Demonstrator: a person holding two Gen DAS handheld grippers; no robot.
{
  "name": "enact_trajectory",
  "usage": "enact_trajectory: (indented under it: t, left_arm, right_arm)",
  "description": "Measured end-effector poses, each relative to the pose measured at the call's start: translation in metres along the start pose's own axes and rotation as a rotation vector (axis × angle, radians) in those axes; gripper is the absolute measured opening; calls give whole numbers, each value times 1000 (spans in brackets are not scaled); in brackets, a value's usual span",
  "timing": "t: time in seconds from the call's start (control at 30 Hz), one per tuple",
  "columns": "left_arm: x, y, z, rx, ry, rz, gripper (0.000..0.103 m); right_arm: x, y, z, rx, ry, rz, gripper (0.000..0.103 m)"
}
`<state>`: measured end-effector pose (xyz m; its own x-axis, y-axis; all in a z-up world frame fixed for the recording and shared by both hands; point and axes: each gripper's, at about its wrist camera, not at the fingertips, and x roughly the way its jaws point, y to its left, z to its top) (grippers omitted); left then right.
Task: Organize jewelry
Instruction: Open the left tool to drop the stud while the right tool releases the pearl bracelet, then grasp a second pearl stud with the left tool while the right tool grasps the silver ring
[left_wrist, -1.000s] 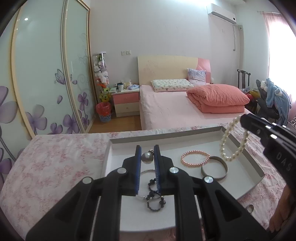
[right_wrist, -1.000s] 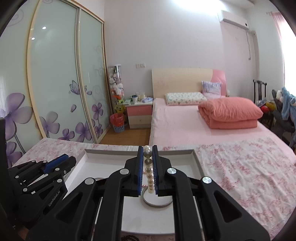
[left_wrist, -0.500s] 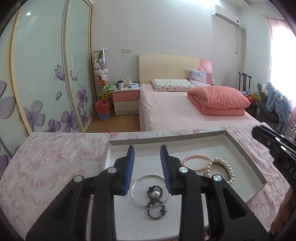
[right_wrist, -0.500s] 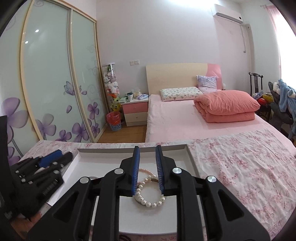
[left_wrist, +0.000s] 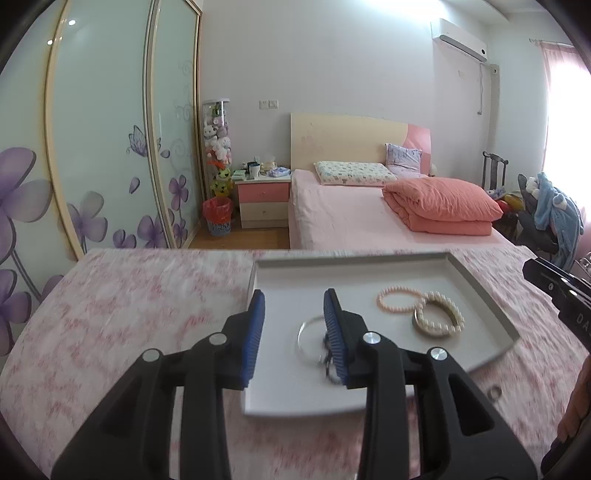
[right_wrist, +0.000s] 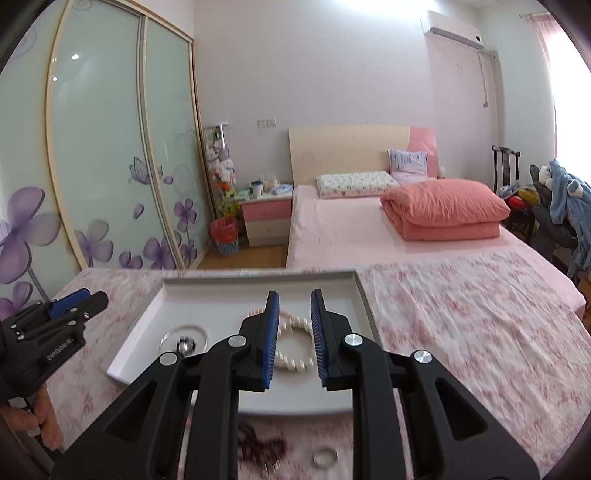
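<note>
A white tray lies on the pink floral cloth. In it are a pink bead bracelet, a white pearl bracelet lying on a metal bangle, and a thin silver hoop with a dark bead piece. My left gripper is open and empty over the tray's left side. My right gripper is open and empty above the pearl bracelet; the tray shows there too.
On the cloth in front of the tray lie a dark bead string and a small silver ring. The ring also shows in the left wrist view. A bed and wardrobe doors stand behind.
Both grippers opened and drew back. The left let go of the dark bead piece into the tray. The right let the pearl bracelet down onto the bangle.
</note>
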<state>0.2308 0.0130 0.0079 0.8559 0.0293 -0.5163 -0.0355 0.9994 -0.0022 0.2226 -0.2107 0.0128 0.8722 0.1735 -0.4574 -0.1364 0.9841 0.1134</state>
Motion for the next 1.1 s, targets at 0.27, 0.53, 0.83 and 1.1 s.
enact_trajectory:
  t: [0.27,0.53,0.83,1.1]
  left_arm:
    - [-30,11,-39,4,63,-43,42]
    - [-37,15,-62,12,114,-77,50]
    - [-35,12,-71,17,145,-94,52]
    - [-38,7,-78,40,167,-125,56]
  right_arm:
    - [4,-21,-49,-13,223,-5,19]
    - [10,-24,-84,-26,364,4,35]
    - [26,-14,-89,-74,402,-24,36]
    - [34,-15,-83,-65,400,-49,23]
